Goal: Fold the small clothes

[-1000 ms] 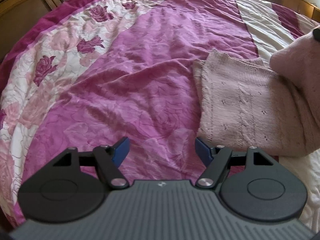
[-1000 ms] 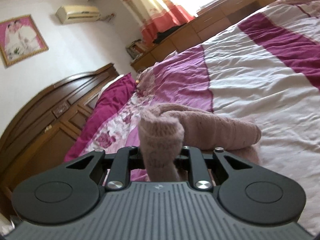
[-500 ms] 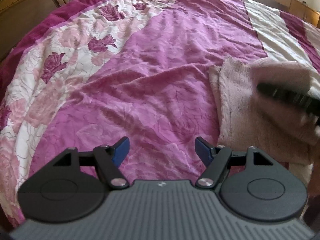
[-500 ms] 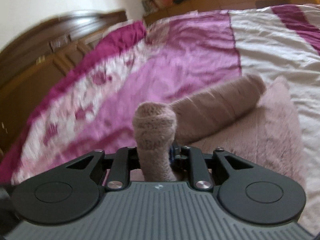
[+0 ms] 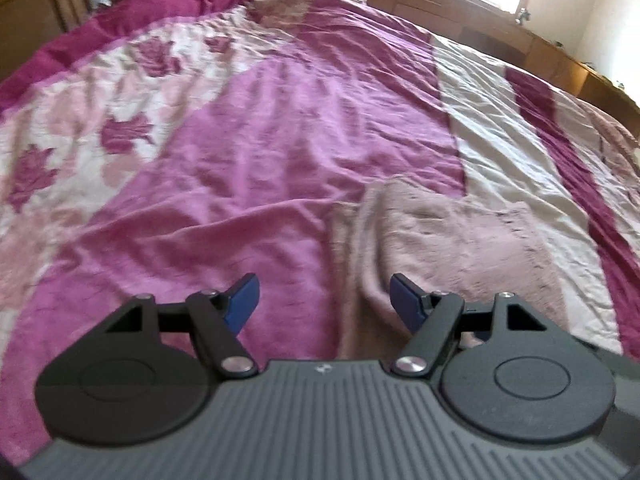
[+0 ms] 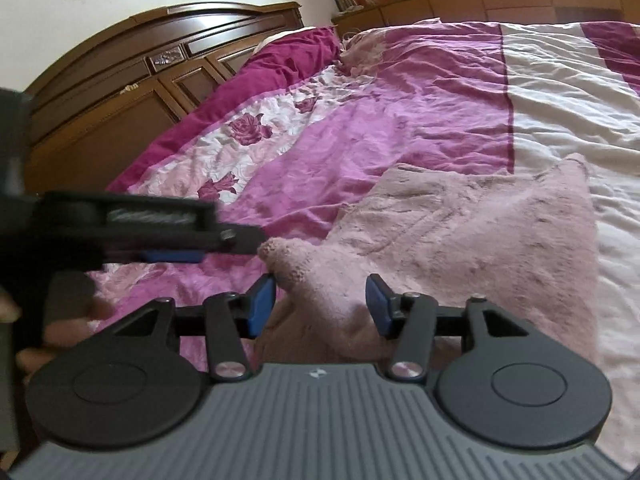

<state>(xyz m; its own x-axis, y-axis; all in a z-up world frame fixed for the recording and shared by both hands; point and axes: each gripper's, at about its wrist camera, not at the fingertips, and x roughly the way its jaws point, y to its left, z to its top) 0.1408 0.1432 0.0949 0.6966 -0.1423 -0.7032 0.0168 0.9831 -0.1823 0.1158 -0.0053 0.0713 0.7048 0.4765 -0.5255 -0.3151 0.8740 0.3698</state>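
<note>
A wooden headboard (image 6: 120, 80) stands far left of the pink floral bedspread (image 5: 260, 140). The fuzzy pink knit (image 6: 460, 232) lies folded; the right gripper (image 6: 322, 304) is opening around its bunched corner, and the left gripper (image 5: 324, 300) gapes empty.

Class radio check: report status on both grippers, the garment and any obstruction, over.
Left gripper open, empty. Right gripper opening, pink knit garment lying loose between its fingers. Garment folded on the bedspread. Nothing in the way.
</note>
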